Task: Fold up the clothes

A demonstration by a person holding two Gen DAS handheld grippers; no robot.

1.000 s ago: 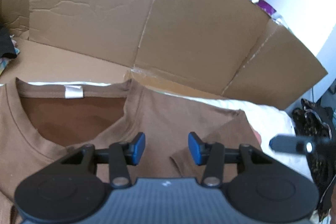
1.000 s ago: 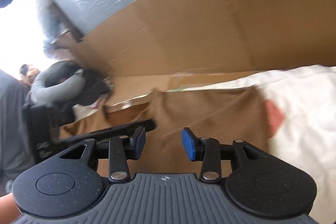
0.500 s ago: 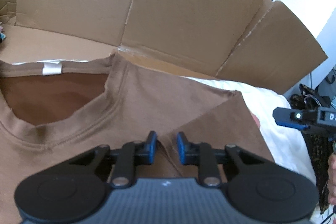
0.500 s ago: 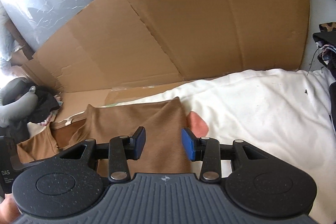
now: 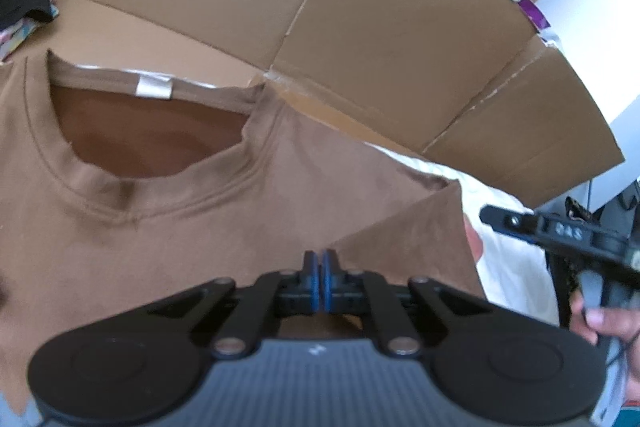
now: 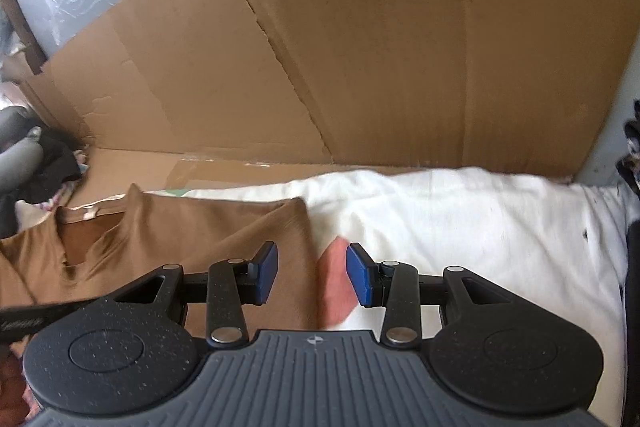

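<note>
A brown T-shirt [image 5: 160, 227] lies flat with its neck opening and white label towards the cardboard; its right sleeve is folded in over the chest. My left gripper [image 5: 320, 267] is shut, its blue pads pressed together on the cloth at the folded sleeve's edge. In the right wrist view the same T-shirt [image 6: 240, 227] lies to the left. My right gripper [image 6: 312, 273] hangs open just above the sleeve's right edge and a pink patch [image 6: 336, 287], with nothing pinched. The right gripper [image 5: 560, 235] also shows at the right of the left wrist view, held by a hand [image 5: 608, 323].
A cardboard wall [image 6: 360, 47] stands behind the shirt, with a cardboard floor strip at its foot. A white sheet [image 6: 480, 227] covers the surface to the right. Dark clothes [image 6: 52, 159] are piled at the far left, and more dark things lie at the right edge.
The left gripper's jaws came together on the shirt at the folded sleeve's edge. The right gripper swung away from the left side and came down over the sleeve's right edge.
</note>
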